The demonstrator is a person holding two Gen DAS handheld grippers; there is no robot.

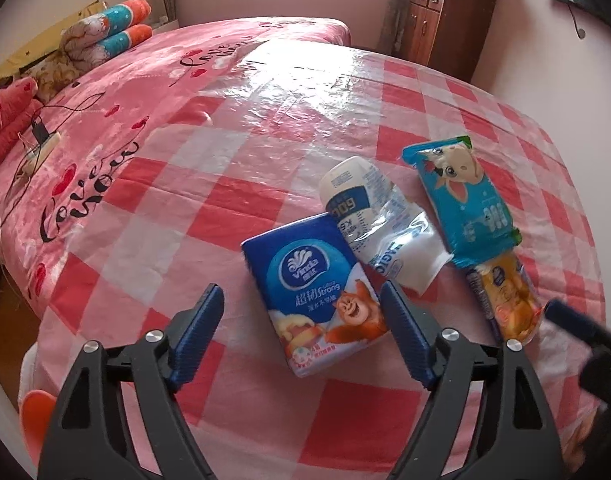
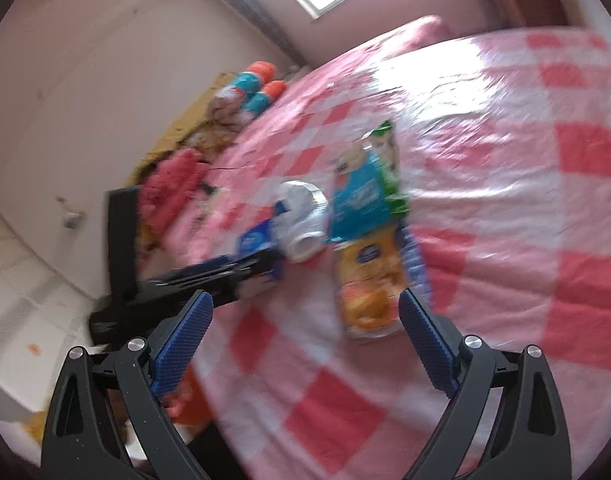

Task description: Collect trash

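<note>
A bed point(image 1: 105, 128) in a pink cover fills the far left, and a bench under a red-and-white checked cloth point(image 1: 265, 140) takes up the near ground. On the cloth lies a cluster of trash: a blue tissue pack point(image 1: 317, 292) nearest, a crumpled white pouch point(image 1: 381, 220) touching its far right corner, a blue cartoon wrapper point(image 1: 461, 200) to the right, and a yellow snack wrapper point(image 1: 505, 300) at that wrapper's near end.

The left hand-held gripper point(image 1: 305, 328) has its jaws wide apart around the tissue pack without pressing it. The right hand-held gripper point(image 2: 305, 328) is likewise spread and empty, with the yellow wrapper between its blue fingers point(image 2: 425, 340); its view is blurred.

The risks, as I judge them: the two grippers work close together and could knock each other, and slick foil may slide off the glossy cloth or drag a neighbouring piece along when pinched.
</note>
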